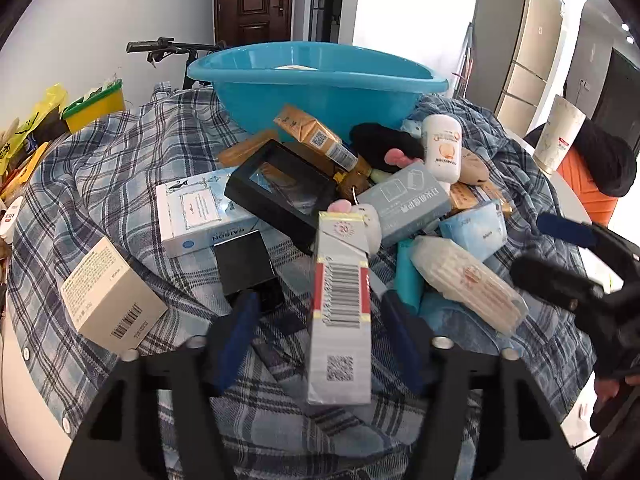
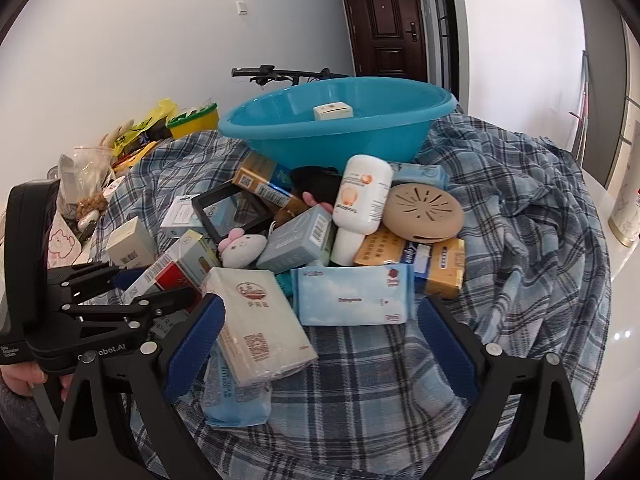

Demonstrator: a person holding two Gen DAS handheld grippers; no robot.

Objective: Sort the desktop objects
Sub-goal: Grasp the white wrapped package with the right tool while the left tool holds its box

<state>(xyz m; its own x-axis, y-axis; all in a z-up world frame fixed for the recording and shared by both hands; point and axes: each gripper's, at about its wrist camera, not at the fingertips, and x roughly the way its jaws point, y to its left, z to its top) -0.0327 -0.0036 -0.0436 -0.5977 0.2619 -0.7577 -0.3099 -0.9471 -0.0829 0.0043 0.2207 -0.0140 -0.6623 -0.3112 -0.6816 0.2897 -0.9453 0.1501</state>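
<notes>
Ahead, right tongs [image 2: 320, 344] agape; basin [image 2: 340, 128] beyond clutter.

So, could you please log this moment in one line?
left gripper: open around silver-red box | right gripper: open, near tissue pack | blue basin: one small box inside

Both pictures are bright with daylight. In the left view, a doorway [image 1: 412, 12] behind the blue tub [image 1: 316, 80] glows so white that nothing shows in it. The white counter [image 2: 624, 320] shines with glare. The edges bend round and go black — straight walls look curved. Things up close look sharp; shadows are soft.
</notes>
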